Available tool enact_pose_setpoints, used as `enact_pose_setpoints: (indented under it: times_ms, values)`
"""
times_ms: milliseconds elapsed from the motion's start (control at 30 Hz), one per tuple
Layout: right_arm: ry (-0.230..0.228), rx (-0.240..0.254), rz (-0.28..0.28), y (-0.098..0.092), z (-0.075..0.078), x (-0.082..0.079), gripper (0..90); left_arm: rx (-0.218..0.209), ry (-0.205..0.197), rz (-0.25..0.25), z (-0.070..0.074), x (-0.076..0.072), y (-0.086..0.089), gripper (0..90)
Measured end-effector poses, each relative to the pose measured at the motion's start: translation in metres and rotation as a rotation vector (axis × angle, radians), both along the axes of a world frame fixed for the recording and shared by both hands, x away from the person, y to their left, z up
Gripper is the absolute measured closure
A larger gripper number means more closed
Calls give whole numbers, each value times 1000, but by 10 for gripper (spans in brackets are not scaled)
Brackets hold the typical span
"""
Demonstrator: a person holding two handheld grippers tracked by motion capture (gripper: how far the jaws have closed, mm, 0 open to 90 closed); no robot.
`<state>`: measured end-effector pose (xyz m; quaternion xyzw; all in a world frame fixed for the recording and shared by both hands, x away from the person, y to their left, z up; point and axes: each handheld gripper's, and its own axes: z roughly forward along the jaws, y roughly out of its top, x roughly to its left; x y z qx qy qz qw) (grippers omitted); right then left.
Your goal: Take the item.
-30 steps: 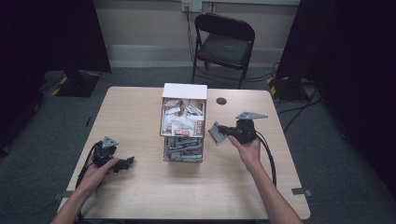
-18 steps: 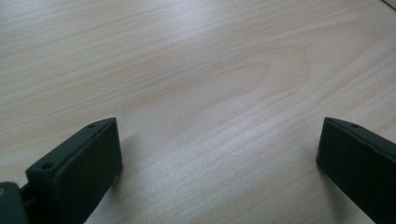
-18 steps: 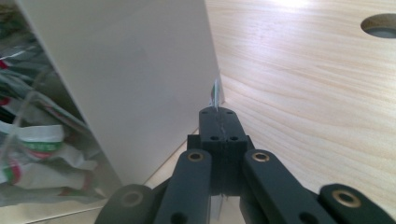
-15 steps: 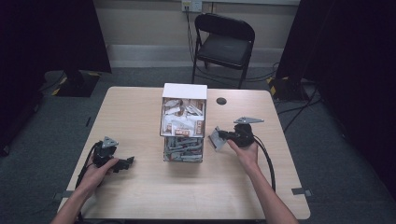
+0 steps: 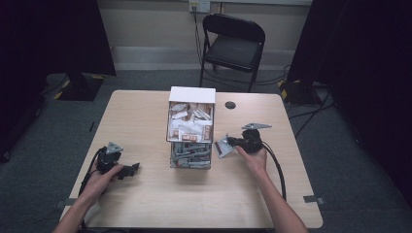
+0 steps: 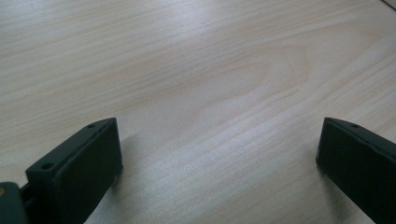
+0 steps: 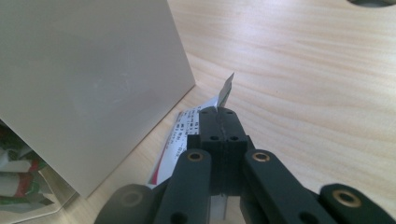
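We see the white box crammed with sachets; our right gripper pinches one packet, left gripper spread.

From above my side, the high view faces forward over the table. My two gripper views skim that same tabletop closely, along my jaws.

Standing just beside the right gripper fingertips: white box wall, blocking that side. Lying open beyond the left gripper fingers: bare table.
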<state>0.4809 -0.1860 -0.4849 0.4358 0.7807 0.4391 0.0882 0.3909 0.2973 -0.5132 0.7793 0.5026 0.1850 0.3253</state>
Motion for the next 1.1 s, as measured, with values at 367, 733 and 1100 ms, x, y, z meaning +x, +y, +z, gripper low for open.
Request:
enact_pose_setpoints:
  times_ms: [367, 733, 1100]
  values:
    - [38, -22, -16, -3, -13, 2, 885, 0, 0, 0, 0, 0, 0, 0]
    - [38, -40, -27, -5, -20, 5, 842, 0, 0, 0, 0, 0, 0, 0]
    - [29, -68, -65, -4, -21, 7, 746, 0, 0, 0, 0, 0, 0, 0]
